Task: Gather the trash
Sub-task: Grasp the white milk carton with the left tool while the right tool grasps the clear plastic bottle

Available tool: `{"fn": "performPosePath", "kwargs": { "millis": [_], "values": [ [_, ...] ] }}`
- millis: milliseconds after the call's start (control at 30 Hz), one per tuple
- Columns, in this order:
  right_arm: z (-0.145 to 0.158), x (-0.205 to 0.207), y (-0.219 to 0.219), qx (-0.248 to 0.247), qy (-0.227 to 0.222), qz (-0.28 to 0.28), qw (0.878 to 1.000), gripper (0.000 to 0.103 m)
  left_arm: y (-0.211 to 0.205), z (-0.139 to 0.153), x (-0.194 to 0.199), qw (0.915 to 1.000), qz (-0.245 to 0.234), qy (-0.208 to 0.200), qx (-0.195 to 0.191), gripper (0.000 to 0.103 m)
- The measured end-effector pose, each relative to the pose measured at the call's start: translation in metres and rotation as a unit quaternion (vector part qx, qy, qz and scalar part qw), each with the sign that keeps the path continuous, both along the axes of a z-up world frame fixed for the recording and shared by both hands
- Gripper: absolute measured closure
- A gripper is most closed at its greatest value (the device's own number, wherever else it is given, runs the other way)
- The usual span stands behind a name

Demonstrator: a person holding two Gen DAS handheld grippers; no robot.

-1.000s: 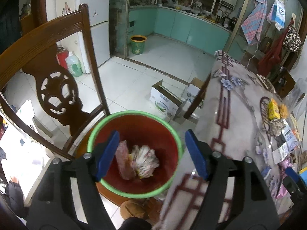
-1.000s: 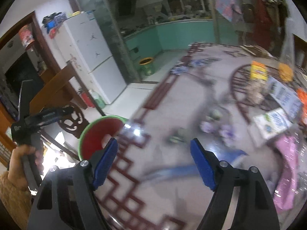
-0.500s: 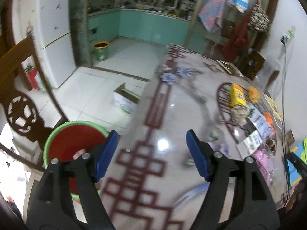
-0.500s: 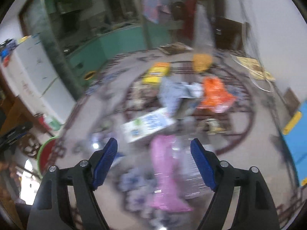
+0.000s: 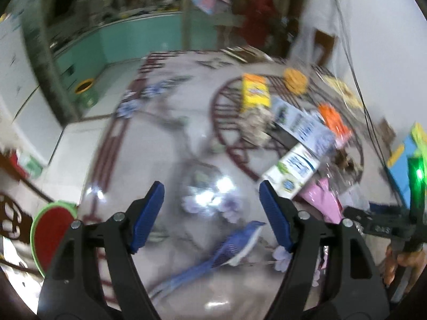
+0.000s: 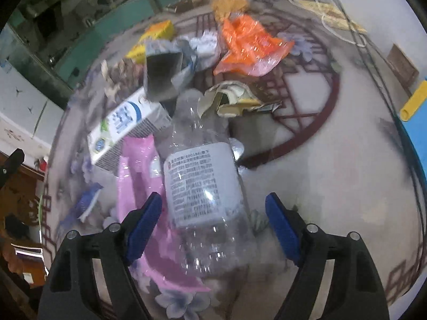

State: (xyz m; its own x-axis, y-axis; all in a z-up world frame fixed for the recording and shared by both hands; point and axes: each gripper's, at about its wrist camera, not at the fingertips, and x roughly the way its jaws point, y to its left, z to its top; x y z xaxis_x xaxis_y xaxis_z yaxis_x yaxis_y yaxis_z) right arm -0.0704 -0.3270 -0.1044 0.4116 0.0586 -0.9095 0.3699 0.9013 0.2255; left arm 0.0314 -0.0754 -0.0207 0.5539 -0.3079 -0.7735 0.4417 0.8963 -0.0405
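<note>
Lying directly ahead of the right gripper [image 6: 213,225], the clear plastic bottle [image 6: 202,176] runs lengthwise away from the camera, its crumpled base between the parted jaws and its neck toward the trash pile. The jaws stand wide apart, neither pad touching the bottle, so they flank its long axis and would likely close across its width. A pink wrapper [image 6: 138,176] lies just beside the bottle on its left, partly under it, and a white carton [image 6: 122,125] sits beyond. The left gripper [image 5: 212,214], jaws also apart and empty, hovers over bare patterned surface [image 5: 160,144], well apart from the pile, with the red bin [image 5: 50,237] off its lower left. My judgement: the right hand is better placed.
</note>
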Motion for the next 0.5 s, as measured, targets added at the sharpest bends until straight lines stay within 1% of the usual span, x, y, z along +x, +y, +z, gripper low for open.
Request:
{"fn": "performPosePath", "kwargs": {
  "millis": [33,67,100,133,167,200,233,267,300,333,367,433,500],
  "values": [
    [-0.005,0.004,0.000,0.010,0.006,-0.001,1.000,0.026,-0.012,-0.004,-0.002,0.9998,-0.015,-0.002,0.012,0.029],
    [-0.012,0.008,-0.001,0.028,0.013,-0.004,1.000,0.023,-0.021,-0.008,-0.003,0.9994,-0.026,-0.004,0.023,0.029],
    [-0.015,0.010,-0.003,0.042,0.011,-0.007,0.999,0.023,-0.028,-0.011,-0.003,0.9989,-0.034,-0.008,0.032,0.029],
    [-0.014,0.012,-0.003,0.037,0.007,-0.010,0.999,0.025,-0.034,-0.013,-0.003,0.9983,-0.041,-0.015,0.037,0.029],
    [-0.015,0.014,-0.002,0.026,0.012,-0.008,1.000,0.025,-0.043,-0.015,-0.001,0.9976,-0.048,-0.025,0.043,0.029],
    [-0.015,0.015,0.000,0.015,0.014,-0.003,1.000,0.028,-0.050,-0.016,0.000,0.9970,-0.054,-0.030,0.047,0.027],
    [-0.014,0.014,0.003,-0.002,0.017,0.003,1.000,0.042,-0.061,-0.020,0.002,0.9957,-0.068,-0.036,0.053,0.026],
    [-0.012,0.014,0.010,-0.034,0.022,0.018,0.999,0.047,-0.073,-0.026,0.003,0.9937,-0.084,-0.036,0.065,0.026],
    [-0.010,0.015,0.013,-0.045,0.022,0.023,0.998,0.047,-0.080,-0.030,0.004,0.9924,-0.092,-0.032,0.075,0.026],
    [-0.006,0.012,0.014,-0.053,0.017,0.026,0.998,0.047,-0.091,-0.036,0.005,0.9903,-0.105,-0.024,0.088,0.025],
    [-0.002,0.010,0.012,-0.051,0.008,0.023,0.998,0.048,-0.101,-0.043,0.005,0.9881,-0.119,-0.016,0.096,0.025],
    [0.008,0.004,0.006,-0.039,-0.016,0.008,0.999,0.048,-0.117,-0.051,0.005,0.9846,-0.137,-0.011,0.108,0.024],
    [0.021,-0.006,-0.006,-0.027,-0.050,-0.013,0.998,0.048,-0.131,-0.059,0.006,0.9820,-0.151,-0.006,0.113,0.024]
  ]
}}
